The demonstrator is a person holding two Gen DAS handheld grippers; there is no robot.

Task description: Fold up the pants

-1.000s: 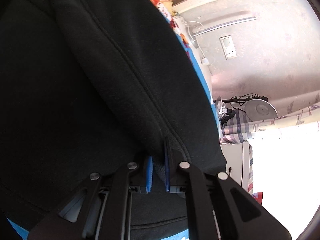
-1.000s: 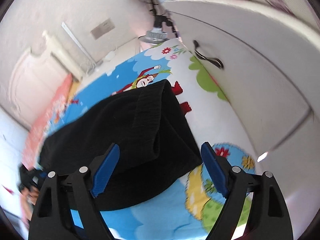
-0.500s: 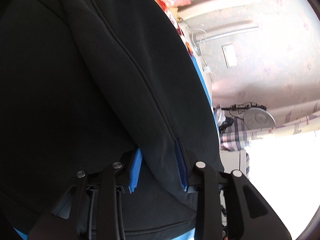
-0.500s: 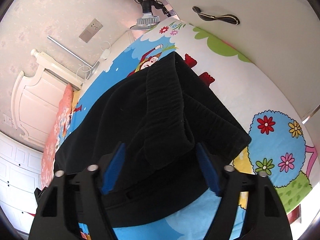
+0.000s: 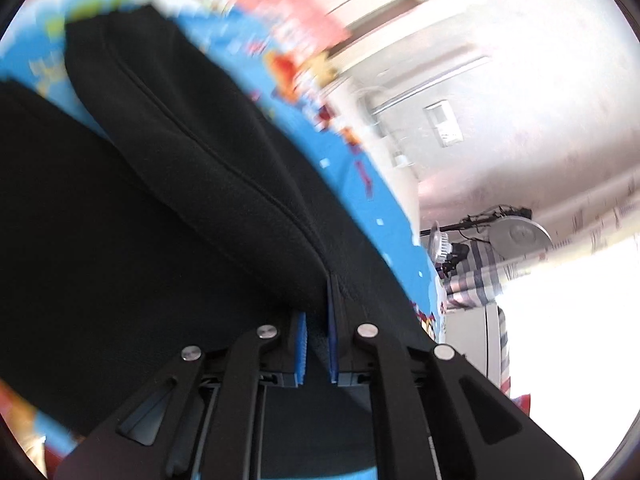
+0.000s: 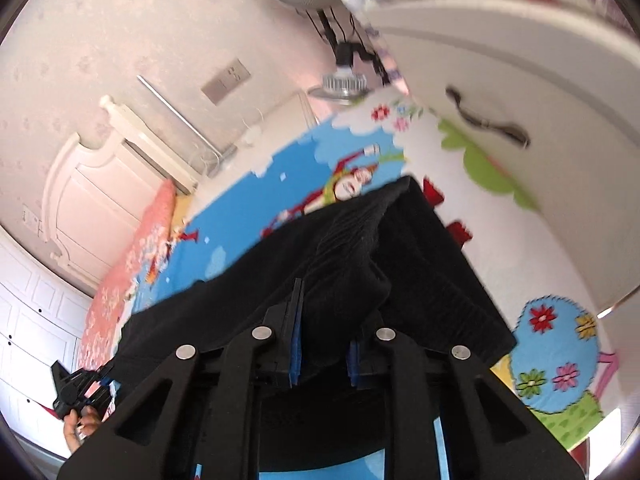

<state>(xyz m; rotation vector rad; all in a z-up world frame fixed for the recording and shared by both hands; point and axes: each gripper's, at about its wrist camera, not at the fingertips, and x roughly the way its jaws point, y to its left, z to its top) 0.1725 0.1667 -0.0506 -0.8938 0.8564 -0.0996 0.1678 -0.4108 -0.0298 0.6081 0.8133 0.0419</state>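
Gripping the black pants at two points now. They lie on the cartoon-print bed sheet, spread dark across it, with one length of fabric already doubled over the rest.

Left gripper: fingers nearly shut, blue pads pinching a seamed edge of the cloth, which rises into them. Held, as far as I can see.

Right gripper: jaws closing, with a bunched ridge of ribbed fabric between the pads and bulging up over them. I judge the pads are pressing on it already, though the fabric hides the contact on the right pad, so I cannot be certain.

Progress, my estimate: early to middle. The garment looks roughly laid out, and at least one layer is over another, but it is not a compact stack; the far end near the white cabinet is rumpled. Both views are blurred at the edges.

Left to do, judging from this: carry the two gripped points across to make the next fold, lay it flat, release, smooth. Pink pillow sits beyond, clear of the work.
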